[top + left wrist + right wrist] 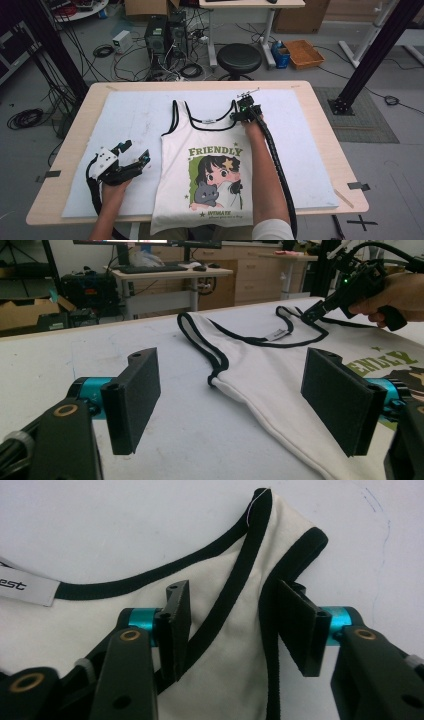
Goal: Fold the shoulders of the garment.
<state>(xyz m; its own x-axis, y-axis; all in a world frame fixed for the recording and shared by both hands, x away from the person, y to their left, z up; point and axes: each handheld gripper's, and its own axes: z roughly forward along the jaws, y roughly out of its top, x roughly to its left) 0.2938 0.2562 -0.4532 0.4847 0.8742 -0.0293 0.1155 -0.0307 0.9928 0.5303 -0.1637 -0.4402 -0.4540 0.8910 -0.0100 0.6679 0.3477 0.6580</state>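
A white tank top (202, 165) with black trim lies flat on a white mat (130, 120), near the middle of the high view, its hem hanging off the near table edge at the bottom of the frame. Its front carries a green cartoon print with the word FRIENDLY above it. The two shoulder straps point toward the top of the frame; a small label sits inside the neckline.

The right gripper (243, 113) sits at the strap on the right side of the neckline, just right of centre in the high view. In the right gripper view its jaws stand about half open with the strap (240, 610) lying between them; the pads straddle the cloth with a visible gap on each side and do not press on it. In the left gripper view this gripper (314, 313) shows at the upper right, tips down on the strap.

The left gripper (132, 156) rests at the lower left of the high view, over the mat just beside the shirt's side edge. Its jaws are wide apart and hold nothing; between them the left gripper view shows bare mat and the other strap (202, 342).

The mat covers a wooden table (330, 150). Beyond it, at the top of the high view, stand a black stool (239, 57), computer towers (165, 35) and tangled cables on the floor.
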